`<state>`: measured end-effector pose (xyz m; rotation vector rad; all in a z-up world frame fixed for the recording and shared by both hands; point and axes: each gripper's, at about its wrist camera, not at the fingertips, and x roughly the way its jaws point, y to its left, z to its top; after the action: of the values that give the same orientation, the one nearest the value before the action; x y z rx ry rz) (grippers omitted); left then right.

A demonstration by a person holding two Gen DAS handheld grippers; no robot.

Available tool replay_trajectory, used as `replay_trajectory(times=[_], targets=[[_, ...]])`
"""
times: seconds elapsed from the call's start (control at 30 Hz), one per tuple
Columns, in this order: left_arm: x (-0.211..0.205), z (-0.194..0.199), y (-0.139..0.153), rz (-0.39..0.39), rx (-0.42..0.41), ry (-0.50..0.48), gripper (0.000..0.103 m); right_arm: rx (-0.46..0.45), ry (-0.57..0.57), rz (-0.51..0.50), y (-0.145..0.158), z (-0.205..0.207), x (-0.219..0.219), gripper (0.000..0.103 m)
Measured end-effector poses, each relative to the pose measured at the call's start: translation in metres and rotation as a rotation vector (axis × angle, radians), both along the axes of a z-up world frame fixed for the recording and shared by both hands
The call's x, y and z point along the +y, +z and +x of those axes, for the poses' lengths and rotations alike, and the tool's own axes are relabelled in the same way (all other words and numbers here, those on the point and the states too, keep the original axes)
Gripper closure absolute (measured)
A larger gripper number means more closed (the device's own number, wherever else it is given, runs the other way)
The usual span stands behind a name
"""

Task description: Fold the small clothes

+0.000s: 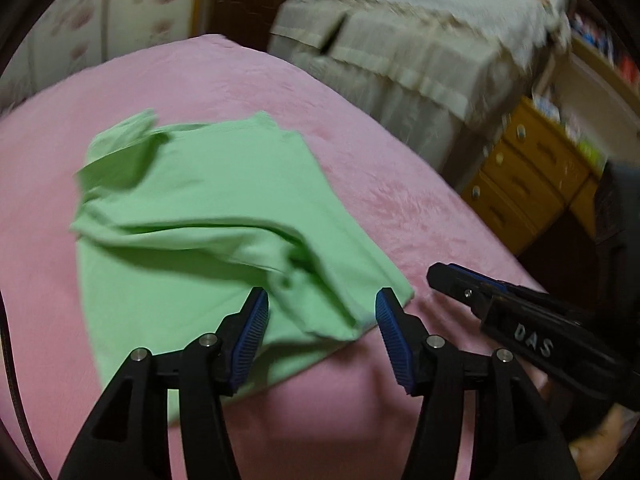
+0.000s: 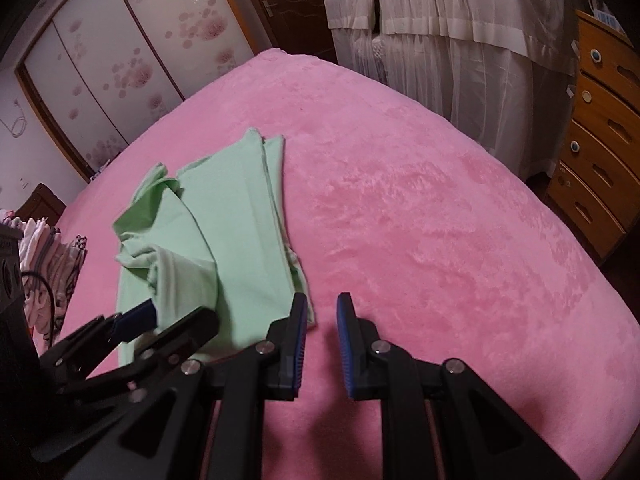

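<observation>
A light green garment (image 1: 208, 216) lies partly folded and rumpled on the pink blanket (image 1: 400, 208). My left gripper (image 1: 322, 300) is open, hovering over the garment's near right corner, with nothing between its blue pads. My right gripper shows in the left wrist view (image 1: 452, 280) just right of that corner. In the right wrist view the garment (image 2: 236, 220) lies to the left, and my right gripper (image 2: 322, 306) is open and empty beside its near right edge, over bare blanket (image 2: 440, 220). The left gripper (image 2: 168, 316) shows there at lower left over the garment's near edge.
A pile of small clothes (image 2: 52, 256) sits at the bed's left edge. A cloth-draped piece of furniture (image 2: 448, 40) and a wooden chest of drawers (image 2: 596, 140) stand beyond the bed to the right. Sliding wardrobe doors (image 2: 120, 60) are behind.
</observation>
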<state>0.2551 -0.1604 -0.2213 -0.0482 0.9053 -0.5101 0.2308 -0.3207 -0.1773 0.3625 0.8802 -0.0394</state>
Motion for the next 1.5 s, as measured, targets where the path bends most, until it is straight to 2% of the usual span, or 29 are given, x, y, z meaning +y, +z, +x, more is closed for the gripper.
replay_trajectory(times=[0.07,0.23,0.3,0.37,0.4,0.47,0.57,0.83,0.97,1.37,1.5], targets=[[0.033,-0.009,0.008,-0.044,-0.008,0.076,0.044,-0.02,0.023,0.001,0.008,-0.001,0.004,0.088],[0.102,-0.014,0.005,-0.076,0.016,0.267,0.042,-0.055,0.139,0.003,0.018,0.004,0.023,0.086],[0.121,-0.015,-0.003,-0.082,0.043,0.311,0.042,-0.069,0.197,-0.003,0.02,0.003,0.034,0.08],[0.133,-0.013,-0.015,-0.061,0.082,0.35,0.042,-0.074,0.228,-0.016,0.019,0.001,0.042,0.068],[0.136,-0.012,-0.02,-0.052,0.098,0.358,0.042,-0.077,0.251,-0.025,0.018,0.0,0.047,0.066],[0.137,-0.011,-0.033,-0.036,0.132,0.368,0.042,-0.075,0.279,-0.059,0.014,-0.003,0.055,0.062],[0.129,-0.008,-0.045,-0.031,0.157,0.369,0.042,-0.058,0.324,-0.128,0.005,-0.008,0.066,0.062],[0.123,-0.008,-0.058,-0.011,0.166,0.364,0.042,-0.03,0.385,-0.281,-0.009,-0.011,0.073,0.062],[0.125,-0.008,-0.06,-0.017,0.17,0.363,0.042,-0.021,0.42,-0.303,-0.011,-0.012,0.079,0.062],[0.127,-0.005,-0.059,-0.034,0.177,0.36,0.041,-0.019,0.48,-0.474,-0.023,-0.004,0.097,0.062],[0.127,-0.006,-0.059,-0.036,0.174,0.359,0.041,-0.054,0.467,-0.453,-0.013,0.001,0.093,0.063]])
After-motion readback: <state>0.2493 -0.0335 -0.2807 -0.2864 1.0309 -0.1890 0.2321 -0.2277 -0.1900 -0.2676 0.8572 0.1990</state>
